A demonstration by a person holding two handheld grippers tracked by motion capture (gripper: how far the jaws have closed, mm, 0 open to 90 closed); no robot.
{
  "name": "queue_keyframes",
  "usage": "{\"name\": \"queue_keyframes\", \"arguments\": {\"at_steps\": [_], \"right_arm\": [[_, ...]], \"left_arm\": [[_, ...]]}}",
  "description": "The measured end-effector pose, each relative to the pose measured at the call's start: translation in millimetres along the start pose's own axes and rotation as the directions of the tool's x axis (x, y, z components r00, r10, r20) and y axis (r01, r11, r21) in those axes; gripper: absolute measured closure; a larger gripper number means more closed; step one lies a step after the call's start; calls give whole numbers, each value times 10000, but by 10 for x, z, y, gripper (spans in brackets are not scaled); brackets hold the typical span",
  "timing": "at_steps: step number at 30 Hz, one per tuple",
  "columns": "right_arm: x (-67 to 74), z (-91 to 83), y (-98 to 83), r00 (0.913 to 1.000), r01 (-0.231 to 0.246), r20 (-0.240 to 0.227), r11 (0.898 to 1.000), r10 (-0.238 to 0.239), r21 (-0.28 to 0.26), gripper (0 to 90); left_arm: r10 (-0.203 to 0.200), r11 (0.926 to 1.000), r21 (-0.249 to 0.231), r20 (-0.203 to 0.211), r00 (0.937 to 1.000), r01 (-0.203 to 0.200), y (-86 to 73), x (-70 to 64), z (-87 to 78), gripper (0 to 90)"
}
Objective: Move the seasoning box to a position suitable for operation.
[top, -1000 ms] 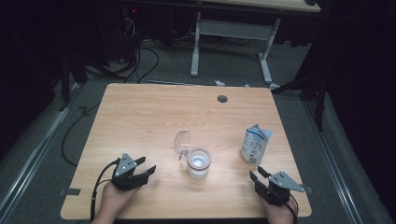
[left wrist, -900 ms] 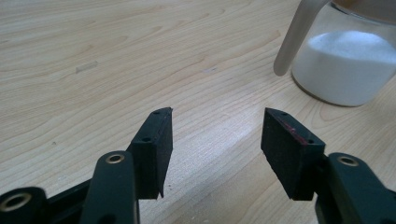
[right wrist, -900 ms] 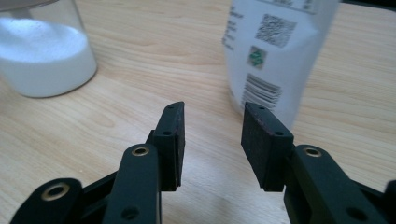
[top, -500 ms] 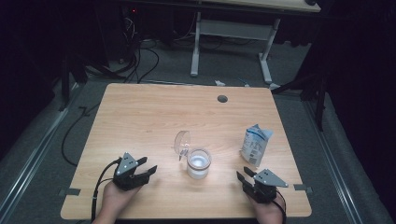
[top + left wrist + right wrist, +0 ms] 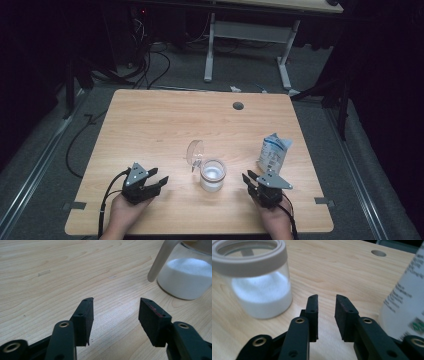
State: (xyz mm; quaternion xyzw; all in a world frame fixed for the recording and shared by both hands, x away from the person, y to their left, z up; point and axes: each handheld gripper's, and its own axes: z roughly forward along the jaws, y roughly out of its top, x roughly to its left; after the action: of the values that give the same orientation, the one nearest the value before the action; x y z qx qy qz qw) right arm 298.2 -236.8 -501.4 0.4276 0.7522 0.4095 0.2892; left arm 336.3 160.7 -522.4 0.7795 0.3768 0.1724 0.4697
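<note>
A light wooden table (image 5: 150, 125) carries a glass jar (image 5: 213, 175) at centre, with a white pouch (image 5: 273, 152), perhaps refill powder, at three o'clock.

The table (image 5: 165, 125) is pale wood-grain laminate, smooth with a soft sheen. Just beyond the right gripper (image 5: 325, 305), the jar (image 5: 259, 282) is clear, glossy glass holding fine, matt white powder, its rim a smooth, matt beige plastic ring. The hinged lid (image 5: 194, 152) behind it looks like clear glass too. The pouch (image 5: 274, 152) beside that gripper is glossy, printed white plastic film. The 2 pads (image 5: 85, 320) of the left gripper (image 5: 116, 312) are matt black, faintly grainy, on smooth black plastic arms with brass-coloured rivets.
</note>
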Motion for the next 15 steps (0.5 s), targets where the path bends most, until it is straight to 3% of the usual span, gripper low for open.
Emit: {"name": "queue_keyframes", "arguments": {"at_steps": [3, 8, 13, 15], "right_arm": [[14, 75, 80, 9999, 48, -118, 10000, -48, -30, 749], [42, 211, 179, 9999, 170, 0, 9998, -170, -78, 772], [100, 283, 115, 9996, -113, -264, 9999, 109, -127, 795], [149, 320, 78, 9994, 227, -251, 9994, -221, 243, 820]], "left_arm": [[24, 10000, -54, -16, 10000, -24, 4, -13, -3, 486], [-413, 9990, -143, 214, 9989, 416, 27, -2, -8, 519], [-299, 9993, -222, 115, 9995, 301, 83, -54, 11, 581], [-309, 9994, -173, 116, 9995, 311, 116, -75, 34, 611]]}}
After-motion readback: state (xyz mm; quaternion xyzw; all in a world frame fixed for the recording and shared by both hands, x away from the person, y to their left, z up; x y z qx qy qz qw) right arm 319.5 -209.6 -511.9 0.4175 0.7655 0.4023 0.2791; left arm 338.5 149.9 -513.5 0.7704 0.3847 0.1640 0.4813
